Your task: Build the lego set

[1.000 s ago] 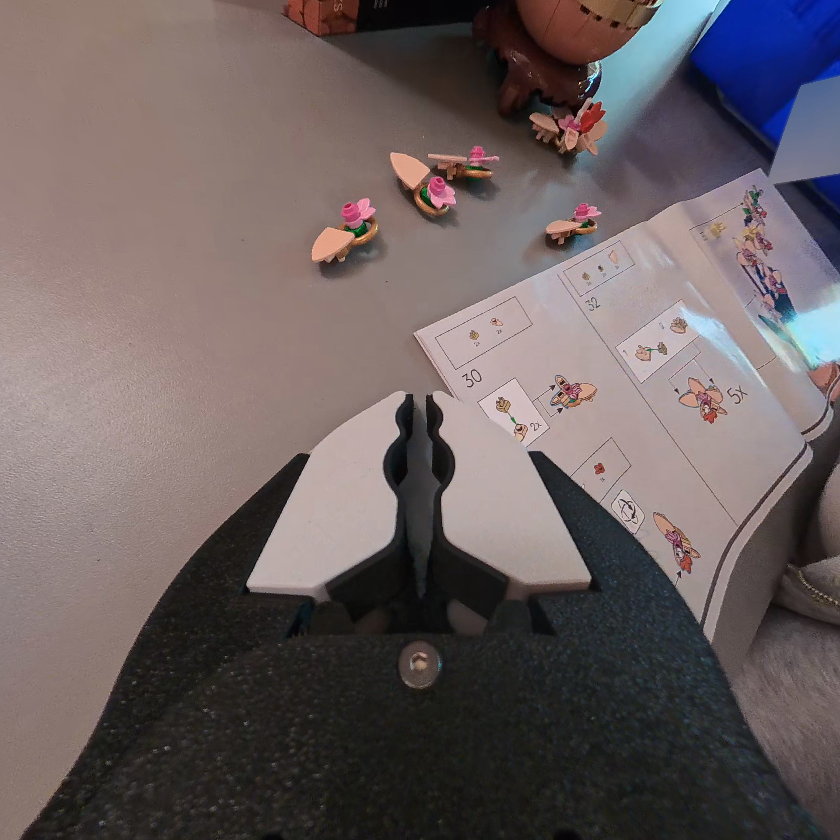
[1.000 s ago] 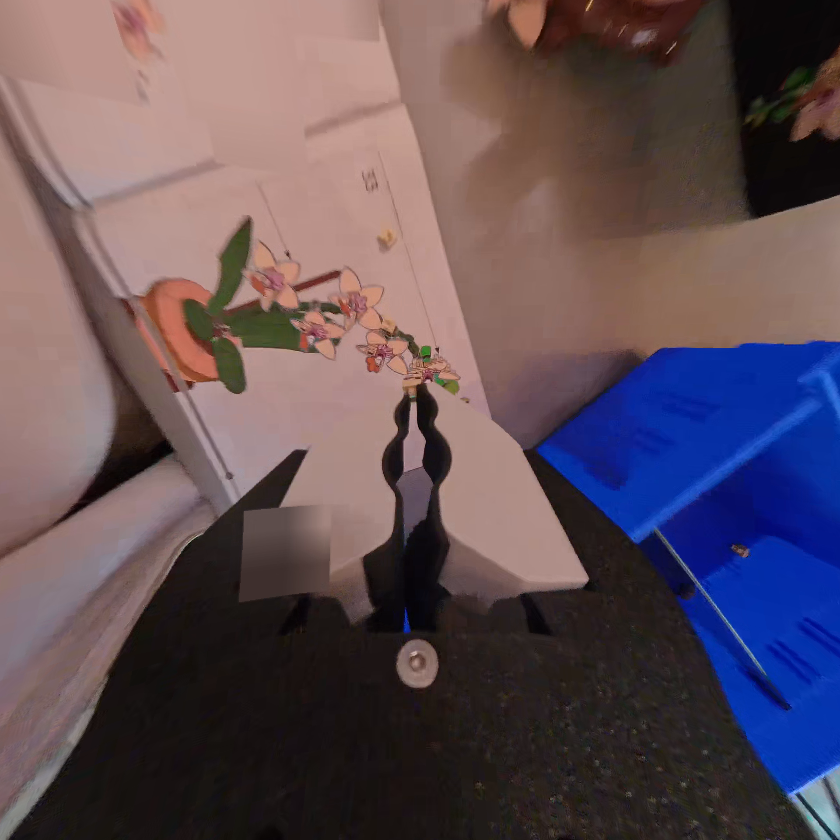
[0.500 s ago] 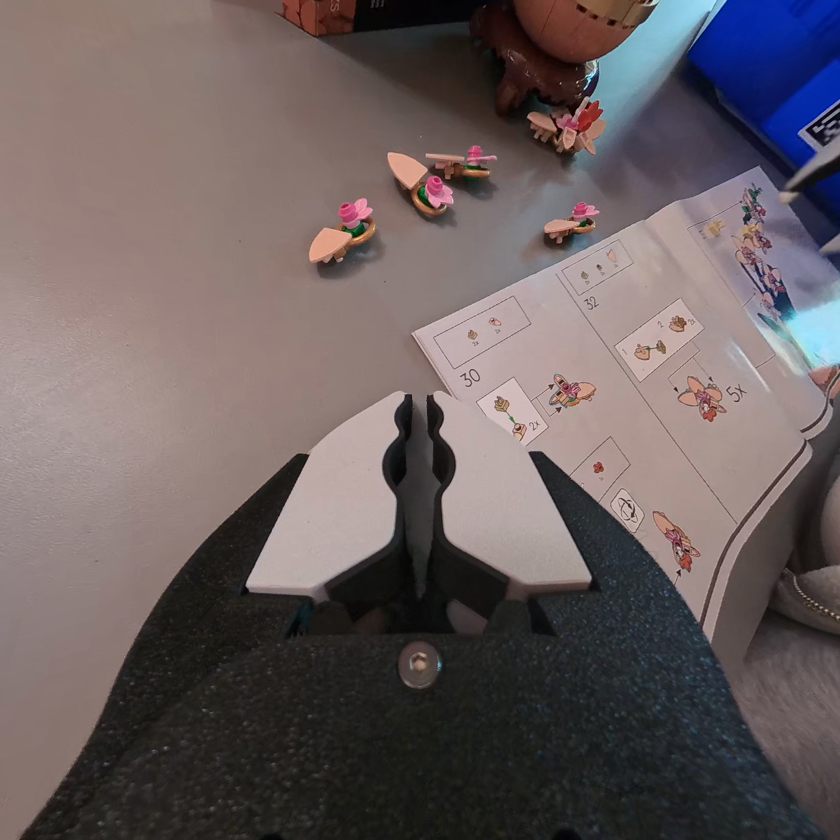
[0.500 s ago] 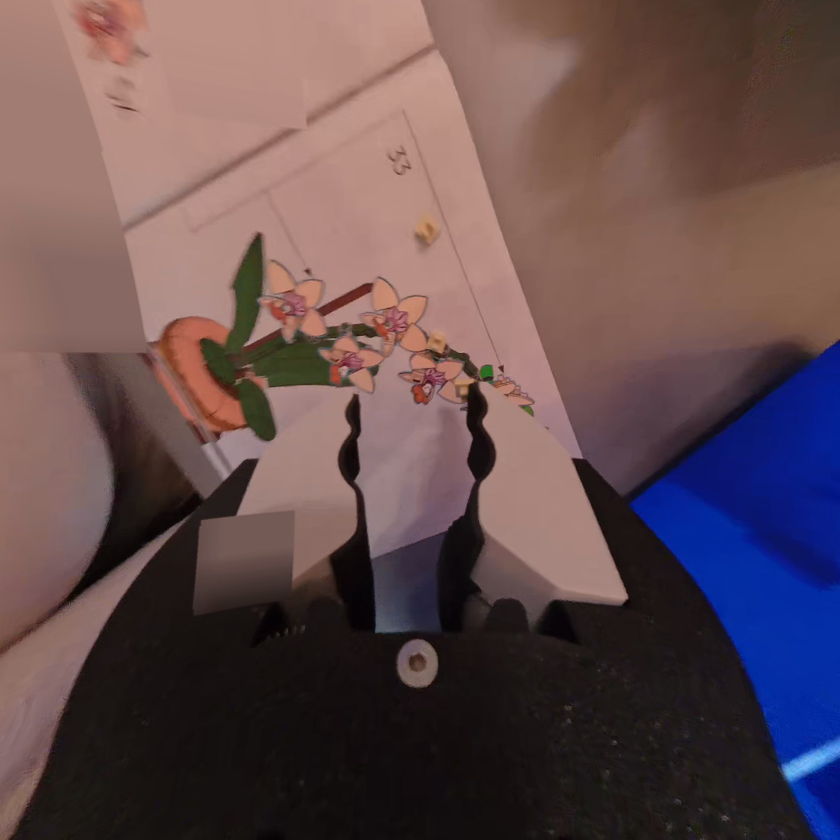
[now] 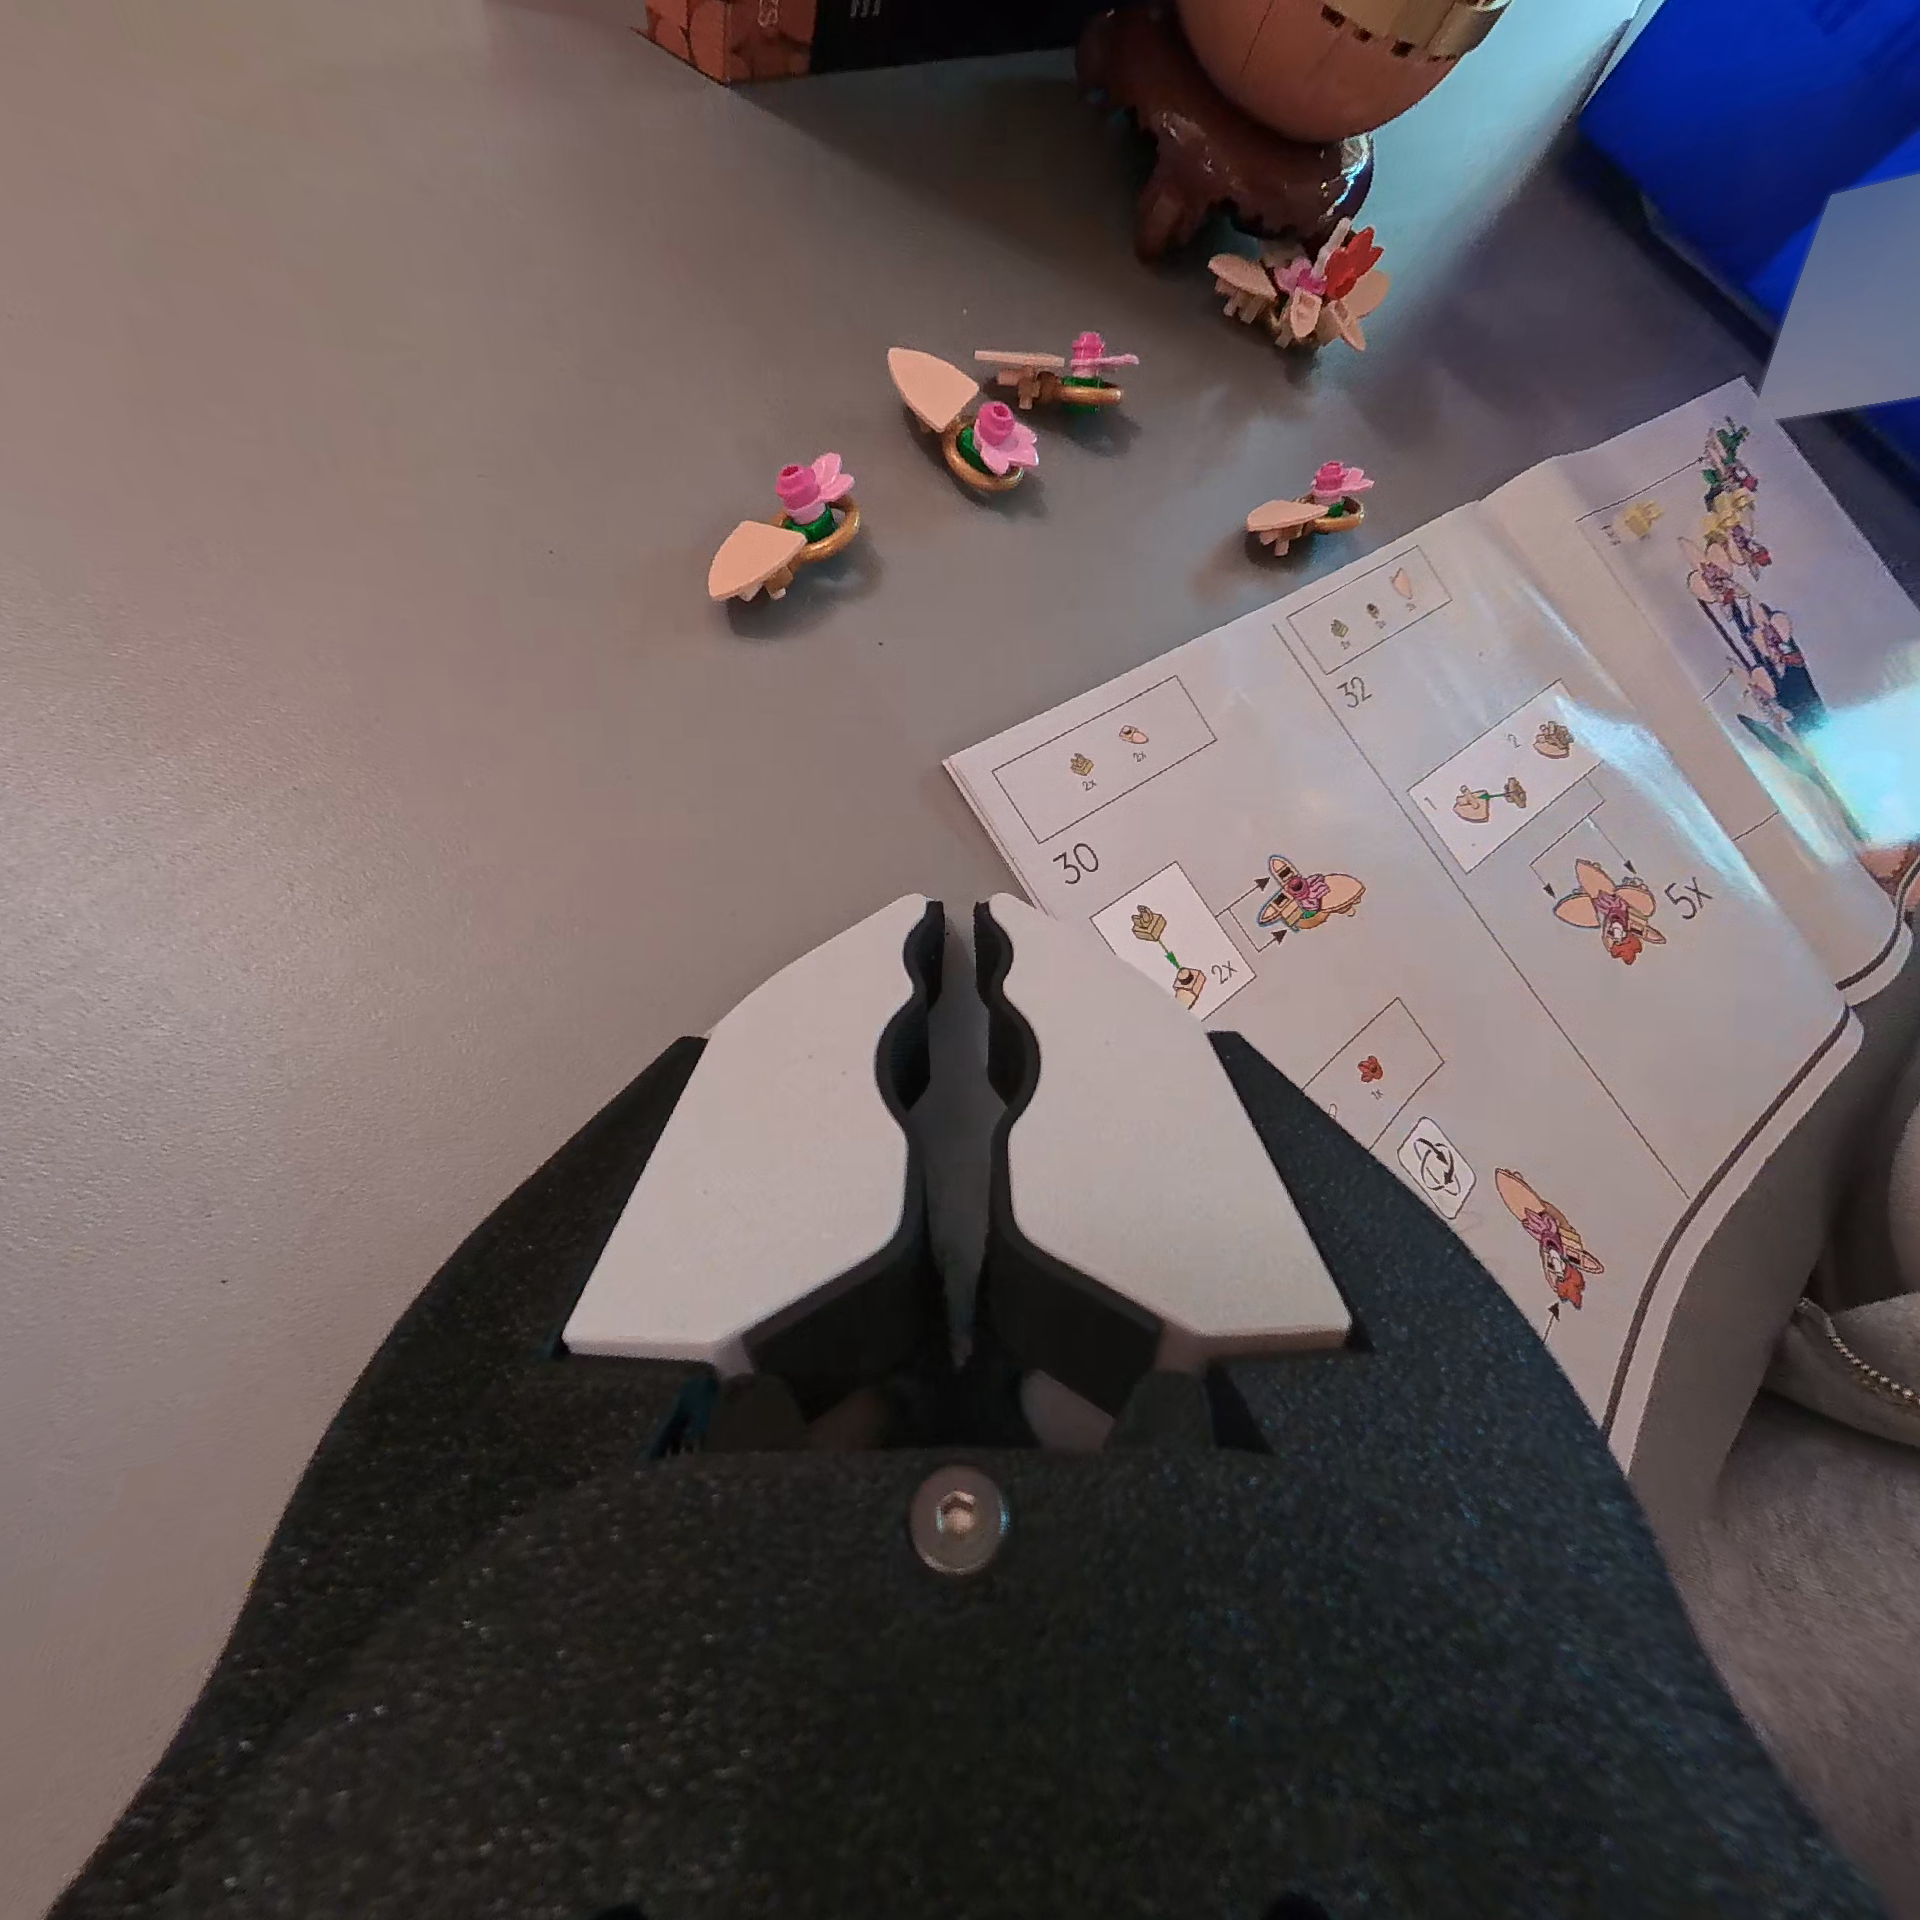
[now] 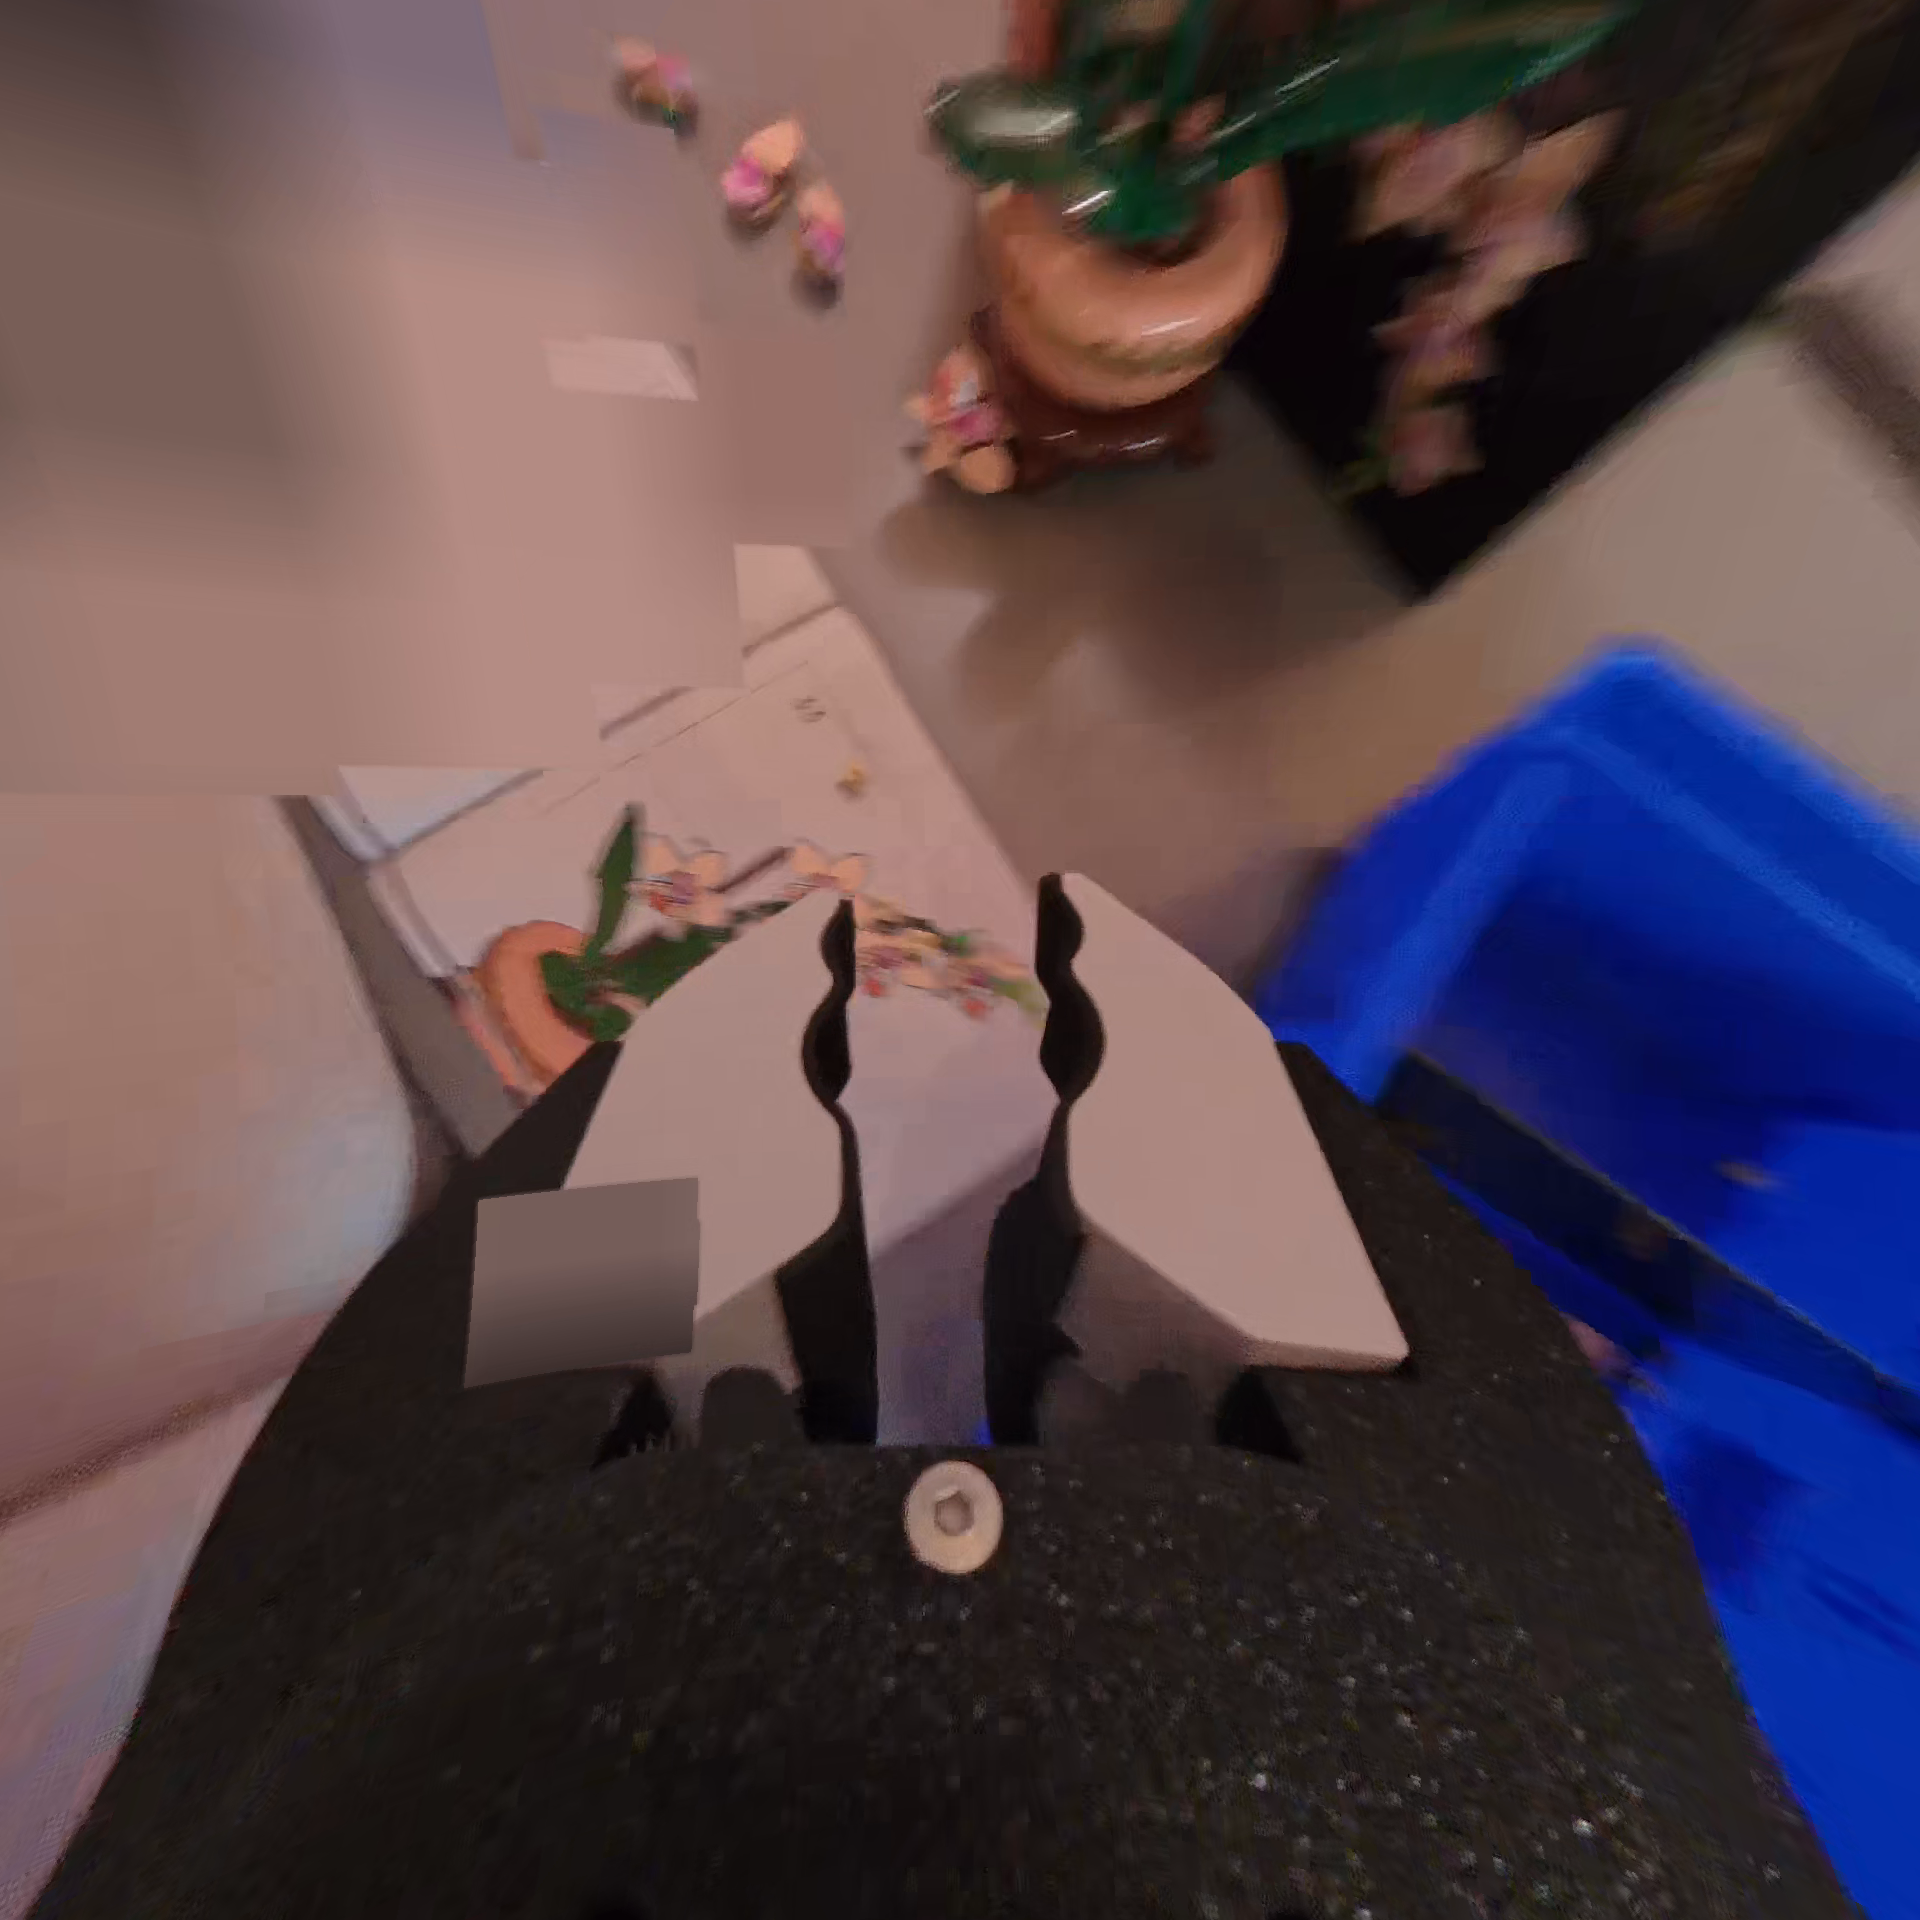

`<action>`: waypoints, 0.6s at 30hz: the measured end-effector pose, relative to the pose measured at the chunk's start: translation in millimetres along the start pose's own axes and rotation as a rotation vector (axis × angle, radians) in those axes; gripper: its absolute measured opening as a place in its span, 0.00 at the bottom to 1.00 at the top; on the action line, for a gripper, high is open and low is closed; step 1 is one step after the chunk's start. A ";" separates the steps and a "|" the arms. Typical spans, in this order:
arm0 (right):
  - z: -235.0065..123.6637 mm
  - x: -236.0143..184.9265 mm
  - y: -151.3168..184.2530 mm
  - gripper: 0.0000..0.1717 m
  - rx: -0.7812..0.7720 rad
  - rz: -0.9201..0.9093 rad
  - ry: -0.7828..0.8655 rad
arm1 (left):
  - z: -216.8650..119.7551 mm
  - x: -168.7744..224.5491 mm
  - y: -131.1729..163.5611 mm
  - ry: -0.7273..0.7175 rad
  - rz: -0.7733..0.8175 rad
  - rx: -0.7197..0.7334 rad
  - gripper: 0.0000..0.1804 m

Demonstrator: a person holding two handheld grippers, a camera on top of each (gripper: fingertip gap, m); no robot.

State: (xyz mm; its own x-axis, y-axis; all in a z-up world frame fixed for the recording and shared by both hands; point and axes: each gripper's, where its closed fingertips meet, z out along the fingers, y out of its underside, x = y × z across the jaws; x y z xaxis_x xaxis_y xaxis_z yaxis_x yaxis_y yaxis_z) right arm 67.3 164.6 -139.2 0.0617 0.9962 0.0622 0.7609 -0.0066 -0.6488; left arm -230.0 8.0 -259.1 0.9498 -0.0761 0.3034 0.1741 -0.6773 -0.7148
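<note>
My left gripper (image 5: 958,912) hovers low over the grey table (image 5: 364,727), its jaws all but closed with nothing between them. Its right finger (image 5: 1101,1091) overlaps the corner of an open instruction booklet (image 5: 1455,831). Ahead lie several small pink-and-tan brick flowers (image 5: 784,530) (image 5: 971,426) (image 5: 1309,504). My right gripper (image 6: 948,894) is open and empty above the booklet's page (image 6: 790,769) with a printed potted orchid; this view is blurred by motion.
A tan brick pot on a brown base (image 5: 1299,62) stands at the back, with a fuller flower (image 5: 1304,286) at its foot; it carries green leaves (image 6: 1122,301). A blue bin (image 6: 1662,935) is on the right. A dark box (image 6: 1558,312) is behind. Grey fabric (image 5: 1849,1382) lies at the booklet's near edge. One gripper's finger ends stand about 35 cm off the other's.
My right gripper went from shut to open, then narrowed a little, and swung so the pot and bin came into view. My left gripper has stayed still and closed.
</note>
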 end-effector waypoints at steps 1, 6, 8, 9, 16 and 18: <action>-21.5 21.9 0.1 0.16 0.008 -0.016 0.091 | 0.0 0.0 -0.1 0.003 -0.003 0.000 0.03; -60.2 105.7 75.9 0.06 -0.322 0.020 0.192 | -0.1 0.1 -0.3 0.019 -0.021 0.000 0.03; -49.1 115.4 109.3 0.06 -0.475 0.080 0.090 | 0.0 0.1 -0.3 0.020 -0.022 0.000 0.03; -43.7 119.6 126.1 0.08 -0.555 0.110 0.056 | 0.0 0.0 -0.2 0.018 -0.020 0.000 0.03; -21.0 123.2 191.0 0.11 -0.917 0.164 -0.093 | 0.1 -0.4 -0.4 0.023 -0.032 0.000 0.03; -19.2 122.1 200.0 0.14 -0.984 0.211 -0.126 | 0.2 -0.5 -0.5 0.031 -0.042 0.000 0.03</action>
State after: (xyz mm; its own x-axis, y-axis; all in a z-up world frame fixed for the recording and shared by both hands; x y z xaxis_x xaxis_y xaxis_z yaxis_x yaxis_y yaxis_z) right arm 239.5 283.2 -246.8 0.2309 0.9680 -0.0987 0.9400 -0.1957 0.2793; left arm -230.5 8.5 -259.0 0.9332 -0.0706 0.3524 0.2133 -0.6803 -0.7012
